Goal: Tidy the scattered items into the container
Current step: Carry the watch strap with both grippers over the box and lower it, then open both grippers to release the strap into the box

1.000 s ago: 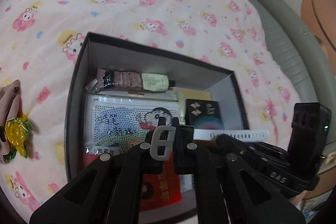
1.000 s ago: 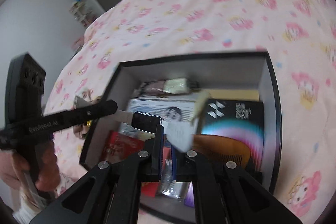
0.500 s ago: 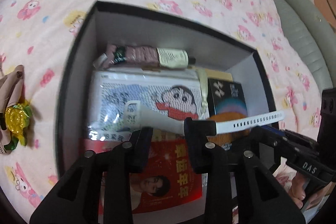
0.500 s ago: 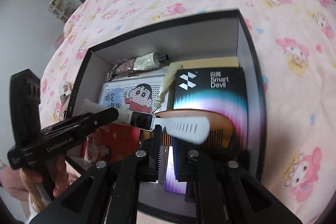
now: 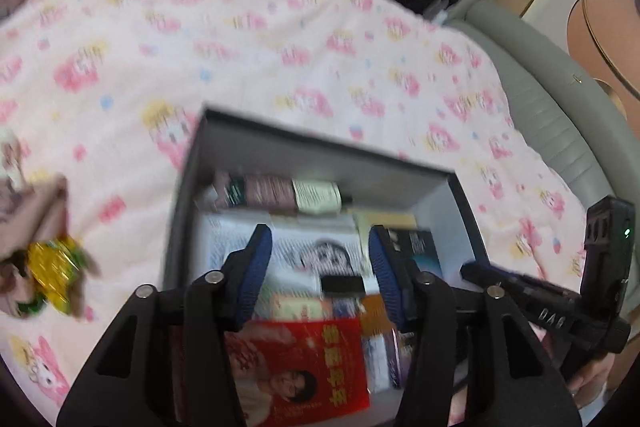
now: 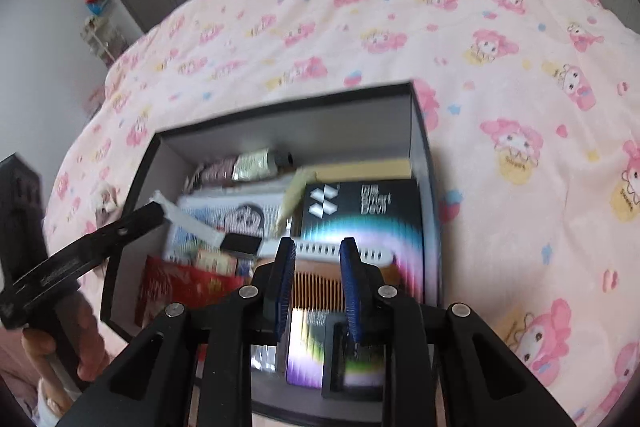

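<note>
A dark box with grey inner walls sits on the pink blanket. A white-strapped watch with a black face lies inside it, across a wooden comb and a black "Smart Devil" carton. My left gripper hangs over the box with its jaws opening, and its blue pads touch nothing. My right gripper is also opening, just above the strap, and its pads are not pressing on it. Each gripper shows in the other's view, the left and the right.
Also in the box are a hand-cream tube, a cartoon-printed pack and a red packet. A yellow-green item and a pinkish thing lie on the blanket left of the box. A grey padded bed edge runs along the right.
Both grippers were shut on the ends of the watch strap. They have opened and let go, and the watch now lies in the box. Both have drawn back a little.
</note>
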